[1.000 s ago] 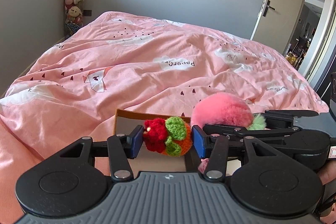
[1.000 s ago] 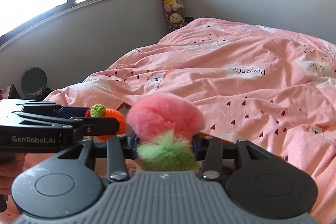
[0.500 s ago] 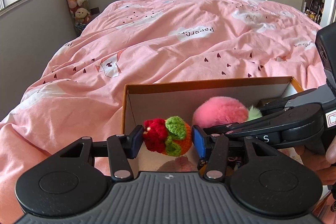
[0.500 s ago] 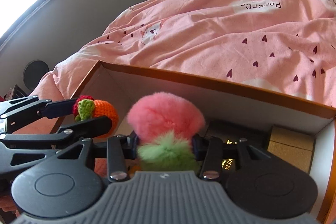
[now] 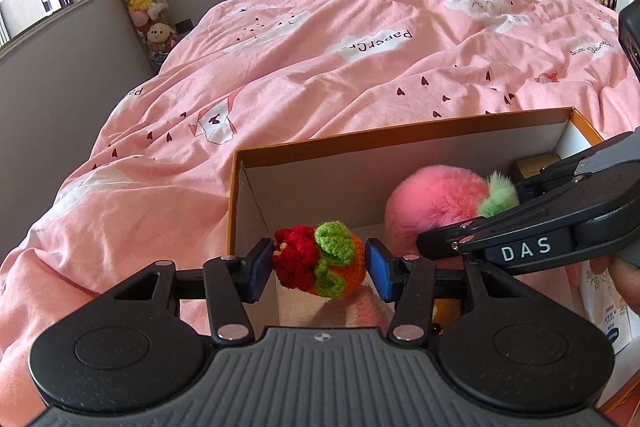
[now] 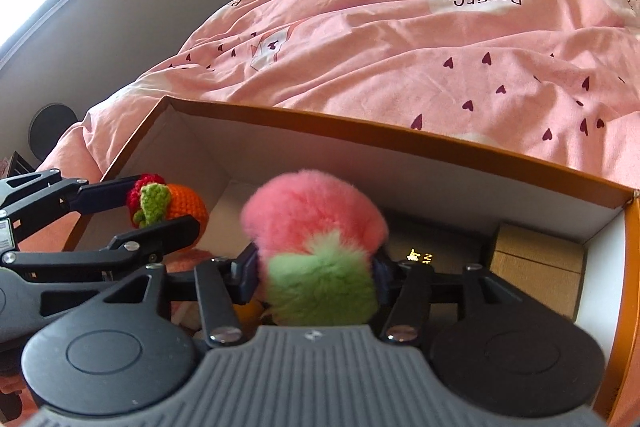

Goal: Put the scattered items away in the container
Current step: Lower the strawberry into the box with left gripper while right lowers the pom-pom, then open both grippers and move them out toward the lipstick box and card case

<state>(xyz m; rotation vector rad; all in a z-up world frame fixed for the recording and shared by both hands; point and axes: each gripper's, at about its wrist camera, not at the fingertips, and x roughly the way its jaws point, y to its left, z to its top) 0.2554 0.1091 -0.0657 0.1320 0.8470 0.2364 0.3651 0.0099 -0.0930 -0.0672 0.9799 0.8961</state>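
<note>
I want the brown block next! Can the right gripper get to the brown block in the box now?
Probably not yet. The right gripper is opening, but the fluffy pink toy fills it. The brown block itself lies uncovered in the box.

Both grippers tilt downward over the open box (image 5: 400, 131). The left gripper (image 5: 318, 269) pinches the crocheted toy (image 5: 320, 263) near the box's left wall. Beside it, the right gripper (image 6: 316, 273) is opening its jaws, the fluffy pink toy (image 6: 316, 223) between them.
</note>
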